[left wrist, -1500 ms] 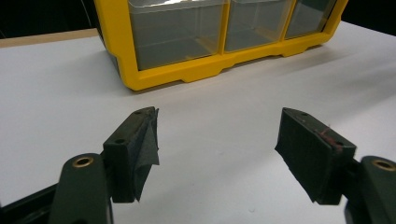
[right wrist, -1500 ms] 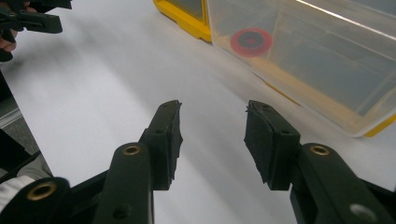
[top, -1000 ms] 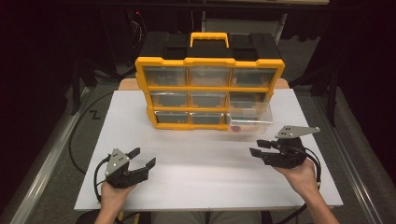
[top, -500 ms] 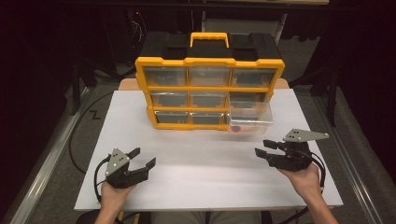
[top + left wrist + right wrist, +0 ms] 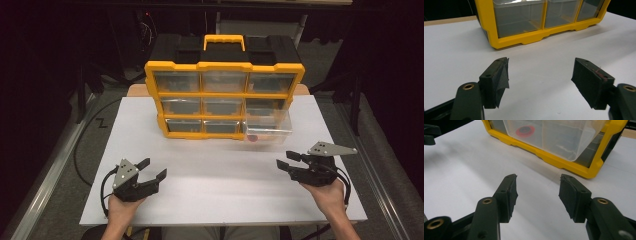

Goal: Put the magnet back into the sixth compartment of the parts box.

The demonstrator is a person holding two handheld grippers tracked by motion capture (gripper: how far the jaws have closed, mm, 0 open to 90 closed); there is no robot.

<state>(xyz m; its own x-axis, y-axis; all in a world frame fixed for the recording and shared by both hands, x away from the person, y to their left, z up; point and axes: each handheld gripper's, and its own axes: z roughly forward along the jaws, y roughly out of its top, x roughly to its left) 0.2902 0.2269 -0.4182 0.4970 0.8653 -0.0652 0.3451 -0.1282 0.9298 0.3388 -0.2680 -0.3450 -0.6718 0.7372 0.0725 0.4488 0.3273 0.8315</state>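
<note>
A yellow organizer (image 5: pixel 224 95) with clear drawers stands at the back of the white table (image 5: pixel 210 165). Its bottom right drawer (image 5: pixel 267 127) is pulled out, and a red ring (image 5: pixel 252 138) lies inside it. My left gripper (image 5: pixel 154 168) rests low at the front left, open and empty, facing the organizer (image 5: pixel 524 40). My right gripper (image 5: pixel 285 160) hovers at the front right, short of the drawer (image 5: pixel 564 137) and the red ring (image 5: pixel 525 130). Its jaws have just been opening, and nothing is between them. Both pairs of jaws stand apart over bare table in the left gripper view (image 5: pixel 540 72) and the right gripper view (image 5: pixel 537 187).
A black carry handle section tops the organizer, with a yellow handle (image 5: pixel 224 42). Cables trail from both grippers over the table's front edge. Grey floor and a metal rail (image 5: pixel 50 165) flank the table on the left.
My right gripper has drawn slightly back and to the right from the drawer, and its jaws have widened. The left gripper has stayed put.
</note>
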